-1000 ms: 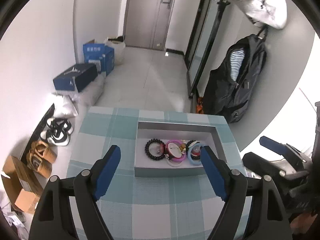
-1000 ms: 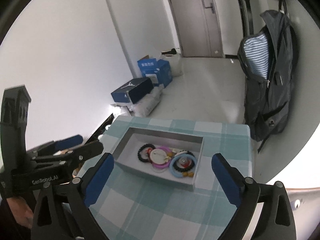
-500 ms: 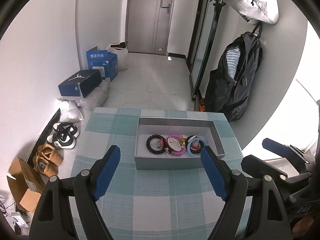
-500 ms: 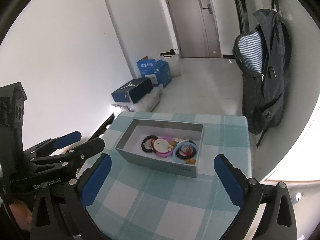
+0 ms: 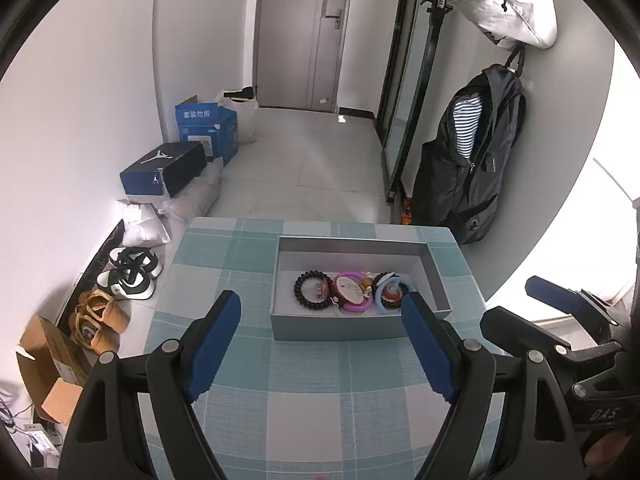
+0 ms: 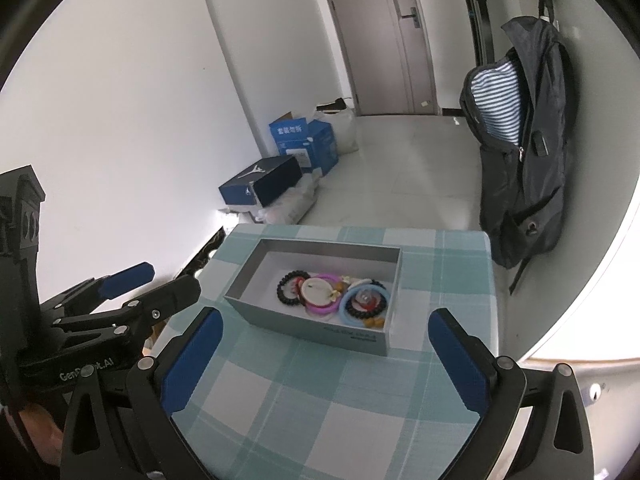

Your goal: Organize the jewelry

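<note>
A grey open box (image 5: pixel 340 326) (image 6: pixel 312 326) stands on the teal checked tablecloth (image 5: pixel 312 396) (image 6: pixel 320 400). Inside it lie a black bead bracelet (image 5: pixel 313 290) (image 6: pixel 289 292), a pink ring with a white disc (image 5: pixel 351 297) (image 6: pixel 320 294) and a light blue ring (image 5: pixel 390 295) (image 6: pixel 362 304), bunched at the near side. My left gripper (image 5: pixel 322 342) hovers open in front of the box, nothing between its blue pads. My right gripper (image 6: pixel 326 354) is also open and empty, nearer than the box. Each gripper shows at the edge of the other's view.
The small table ends just past the box. On the floor to the left are shoe boxes (image 5: pixel 164 168), blue cartons (image 5: pixel 206 128), sneakers (image 5: pixel 130 272) and a cardboard box (image 5: pixel 44 368). A dark backpack (image 5: pixel 476 160) (image 6: pixel 520 140) hangs on the right wall.
Both views have pulled back and tilted up a little, so the box and table sit lower and smaller in the frame. The jewelry and both grippers' openings are unchanged.
</note>
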Tool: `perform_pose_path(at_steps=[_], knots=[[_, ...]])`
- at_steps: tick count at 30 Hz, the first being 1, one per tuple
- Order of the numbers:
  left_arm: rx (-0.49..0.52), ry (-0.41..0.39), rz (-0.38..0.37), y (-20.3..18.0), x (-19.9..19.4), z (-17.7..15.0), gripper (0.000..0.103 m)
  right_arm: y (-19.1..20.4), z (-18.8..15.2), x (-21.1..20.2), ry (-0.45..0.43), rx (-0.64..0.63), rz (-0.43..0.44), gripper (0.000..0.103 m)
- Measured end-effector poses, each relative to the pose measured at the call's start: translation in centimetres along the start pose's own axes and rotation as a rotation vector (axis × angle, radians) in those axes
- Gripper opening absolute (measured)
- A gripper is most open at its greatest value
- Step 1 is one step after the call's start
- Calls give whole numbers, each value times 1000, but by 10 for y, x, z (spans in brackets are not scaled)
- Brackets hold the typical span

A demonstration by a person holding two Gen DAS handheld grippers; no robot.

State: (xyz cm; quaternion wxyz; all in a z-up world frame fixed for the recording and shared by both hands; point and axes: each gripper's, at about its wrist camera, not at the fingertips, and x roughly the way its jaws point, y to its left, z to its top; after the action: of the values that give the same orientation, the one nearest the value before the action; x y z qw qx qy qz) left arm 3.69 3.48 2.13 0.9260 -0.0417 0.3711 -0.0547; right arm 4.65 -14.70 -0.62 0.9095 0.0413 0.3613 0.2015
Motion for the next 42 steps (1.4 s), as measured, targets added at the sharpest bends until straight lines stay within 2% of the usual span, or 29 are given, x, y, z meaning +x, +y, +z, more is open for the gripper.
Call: perform_pose_path(at_steps=[8, 22, 42], knots=[[-2, -2, -21, -1, 0, 2, 79, -3, 1, 0, 3, 15, -2, 103], [-7, -5, -4, 0, -2, 3, 79, -5, 2, -1, 2, 28, 0, 103], [-40, 17, -37, 3, 4, 1, 79, -4, 0, 0, 9, 30, 0, 103]])
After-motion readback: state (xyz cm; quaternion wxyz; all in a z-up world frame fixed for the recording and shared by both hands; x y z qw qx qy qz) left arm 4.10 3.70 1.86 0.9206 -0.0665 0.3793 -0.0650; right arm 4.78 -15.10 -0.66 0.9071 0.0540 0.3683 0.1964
